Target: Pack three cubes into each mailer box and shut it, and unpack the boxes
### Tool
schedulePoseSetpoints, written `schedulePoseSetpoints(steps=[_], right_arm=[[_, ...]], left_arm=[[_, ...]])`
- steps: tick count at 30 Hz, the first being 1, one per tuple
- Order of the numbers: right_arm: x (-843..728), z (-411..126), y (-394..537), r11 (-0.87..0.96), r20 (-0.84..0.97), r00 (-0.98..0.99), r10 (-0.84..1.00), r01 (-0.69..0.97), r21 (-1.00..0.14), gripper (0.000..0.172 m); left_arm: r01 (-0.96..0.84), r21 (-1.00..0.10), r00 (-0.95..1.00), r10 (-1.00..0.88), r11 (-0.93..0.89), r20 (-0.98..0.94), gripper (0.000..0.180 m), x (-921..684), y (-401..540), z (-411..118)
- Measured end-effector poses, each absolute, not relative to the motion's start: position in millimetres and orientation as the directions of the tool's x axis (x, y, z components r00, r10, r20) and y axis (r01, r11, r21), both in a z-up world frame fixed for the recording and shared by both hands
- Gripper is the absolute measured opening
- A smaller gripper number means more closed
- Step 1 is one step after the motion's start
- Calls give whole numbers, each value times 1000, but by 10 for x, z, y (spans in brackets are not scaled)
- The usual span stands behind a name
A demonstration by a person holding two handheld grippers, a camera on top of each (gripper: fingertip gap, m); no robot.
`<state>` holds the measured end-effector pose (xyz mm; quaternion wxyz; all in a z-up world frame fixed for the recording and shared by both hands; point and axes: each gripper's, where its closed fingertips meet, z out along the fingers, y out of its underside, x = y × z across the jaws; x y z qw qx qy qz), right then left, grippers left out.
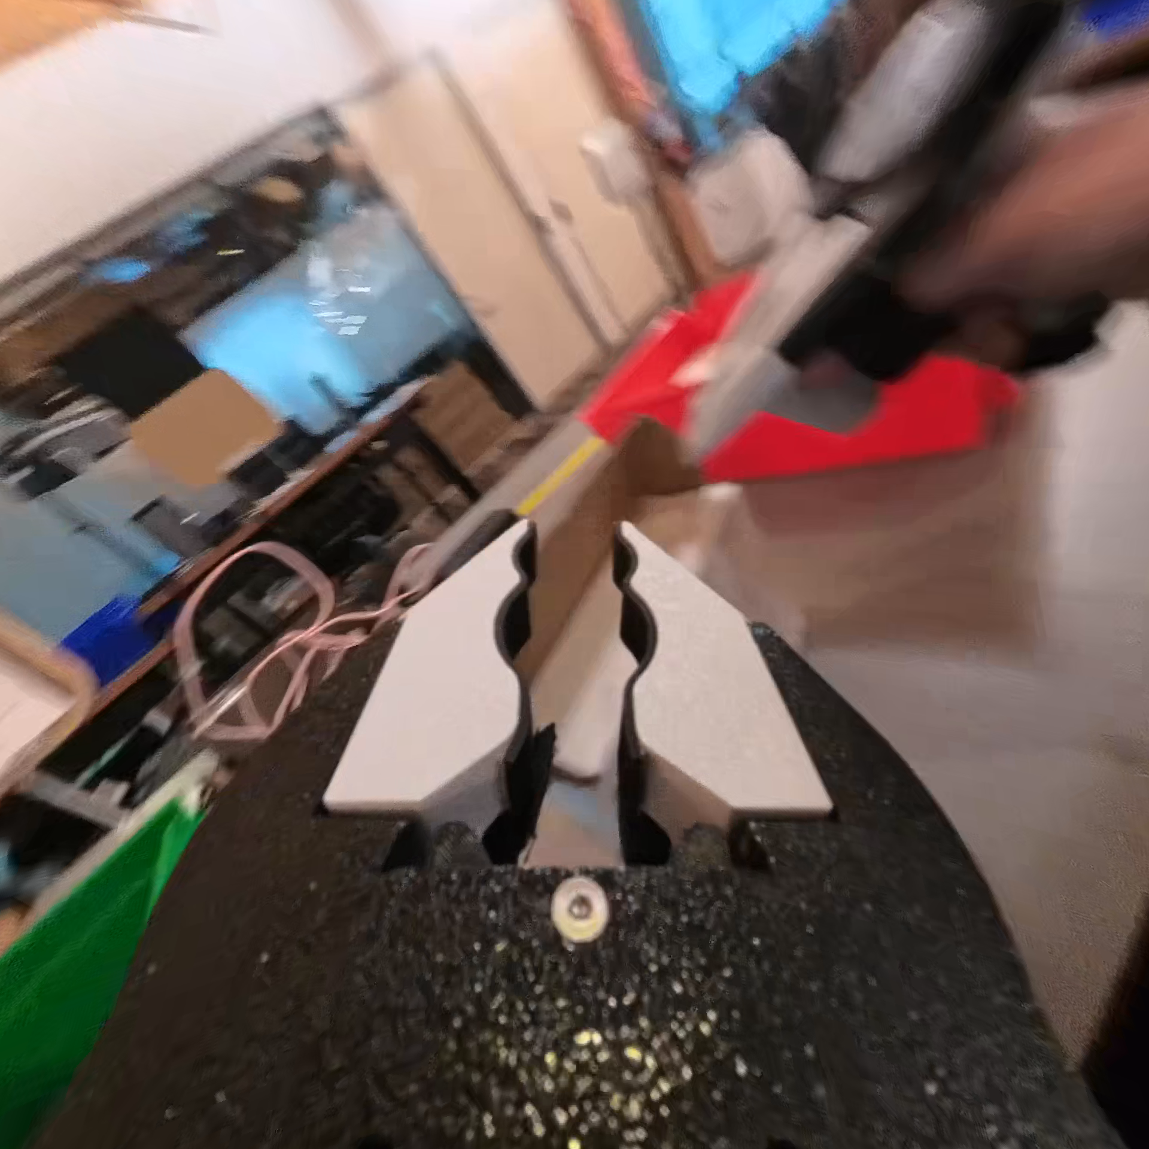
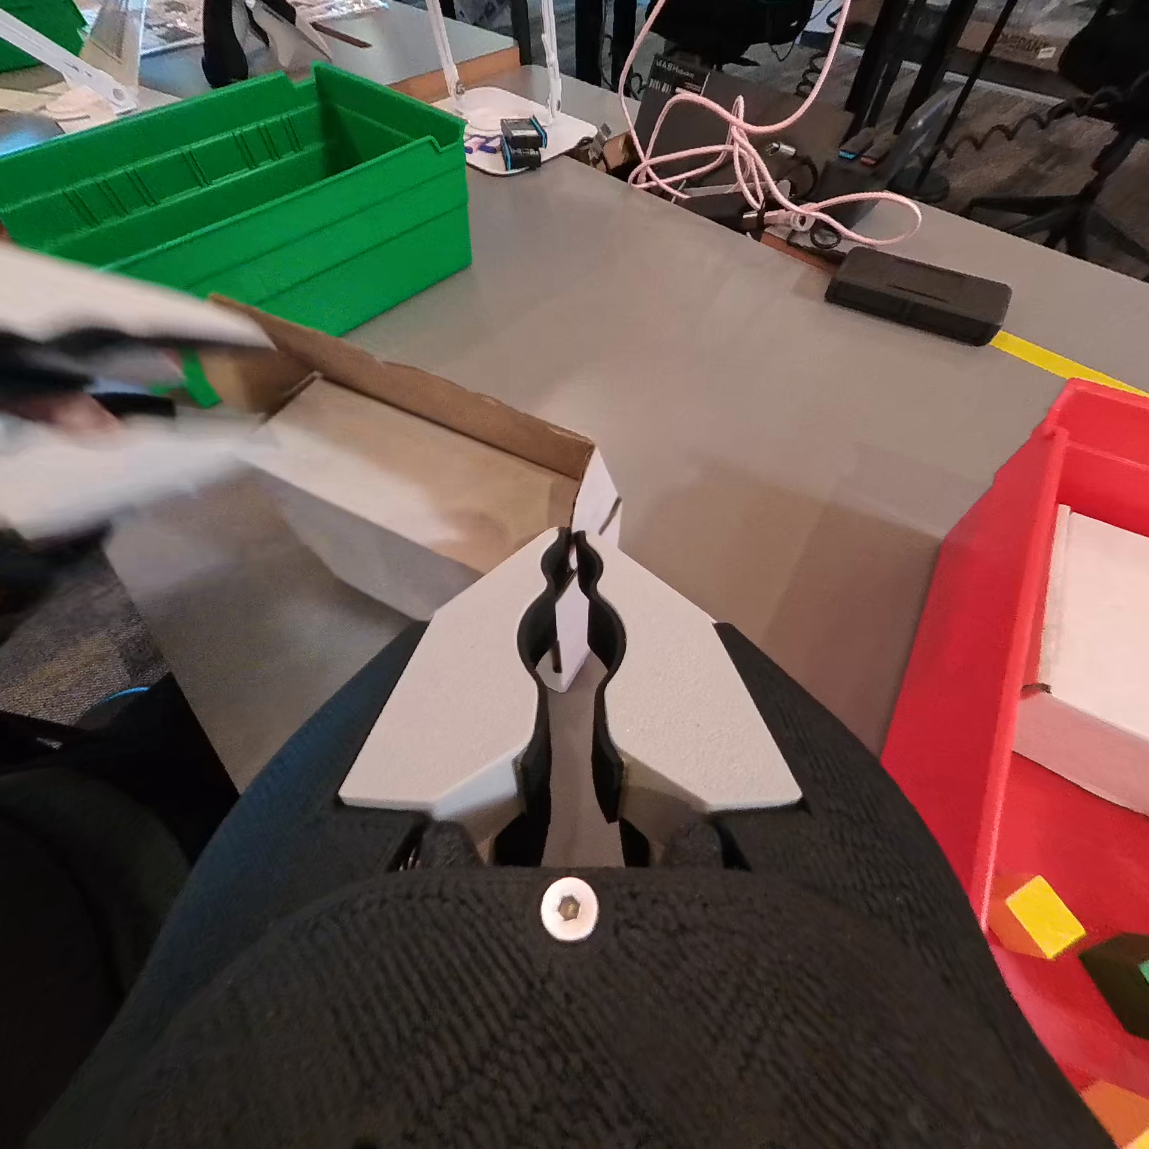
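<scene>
The mailer box (image 2: 435, 472) lies open on the grey table (image 2: 715, 385), near its front edge, between a green bin (image 2: 261, 205) toward the far left corner and a red bin (image 2: 970, 653) at the right edge. The box is white outside and raw brown cardboard inside; its walls stand up, the interior floor is bare, and the lid side runs off left into motion blur.

Left gripper (image 1: 575, 535): the fingers stand apart, with a brown cardboard panel of the box between them. The view is heavily blurred, so whether the pads press on the panel cannot be told. In the right wrist view this gripper is only a pale smear over the box's left end.

Right gripper (image 2: 572, 538): the tips are together, clamped on a thin white flap (image 2: 569, 634) at the box's near right corner. The flap runs back between the black pads.

Inside the red bin: a shut white box (image 2: 1100, 634) and loose cubes, among them a yellow cube (image 2: 1044, 914) near the front. A black case (image 2: 920, 292) rests near the table's far right edge, and pink cables (image 2: 746, 149) lie behind it.
</scene>
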<state>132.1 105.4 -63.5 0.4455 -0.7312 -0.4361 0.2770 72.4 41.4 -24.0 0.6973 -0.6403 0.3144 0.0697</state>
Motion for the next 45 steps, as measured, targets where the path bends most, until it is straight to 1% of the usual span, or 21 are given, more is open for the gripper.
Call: schedulePoseSetpoints(steps=[1,3,5,7,9,13,16,17,19,23,27,35,40,42,45], right_arm=[[1319,-635,1054,-222,-16,466,885,391,-893,0],[1314,-640,1052,-227,-20,466,884,392,-892,0],[1304,-653,1054,-229,-18,470,883,396,-889,0],[1299,-671,1054,-235,-16,476,880,404,-884,0],[1303,-675,1044,-236,-14,478,878,407,-882,0],[1309,-676,1041,-240,-16,484,875,404,-883,0],[1295,-684,1048,-239,-12,487,873,407,-881,0],[1294,-685,1049,-239,-10,488,873,409,-881,0],[1298,-685,1043,-238,-6,490,872,413,-879,0],[1315,-684,1023,-234,5,493,870,422,-876,0],[1315,-675,992,-219,30,492,870,442,-870,0],[1055,-683,708,-92,165,409,898,540,-837,1],[844,-715,566,-55,166,352,921,539,-840,1],[811,-773,546,-58,163,340,926,558,-828,1],[788,-775,545,-62,158,343,926,550,-833,1]], left_arm=[[-440,-883,854,-228,166,-468,21,476,388,-111],[-356,-931,916,-166,75,-364,33,69,402,-85],[-286,-955,940,-219,-84,-262,46,-113,470,-277],[-212,-953,936,-324,-215,-135,45,-86,459,-475],[-146,-955,923,-382,-259,-37,49,-39,353,-498],[-138,-930,903,-430,-341,24,60,11,78,-545],[-196,-900,868,-496,-388,25,67,215,-89,-659],[-215,-899,861,-509,-382,11,65,282,-110,-676],[-243,-902,859,-511,-358,-29,55,360,-83,-689],[-267,-898,892,-441,-349,-94,32,270,29,-704],[-227,-906,916,-393,-357,-75,9,131,119,-657],[-112,-914,961,-276,-391,0,4,-332,382,-670],[-64,-917,980,-197,-394,16,3,-605,416,-672],[-43,-922,983,-180,-384,29,16,-662,389,-651],[-35,-916,980,-192,-399,47,22,-686,315,-656]])
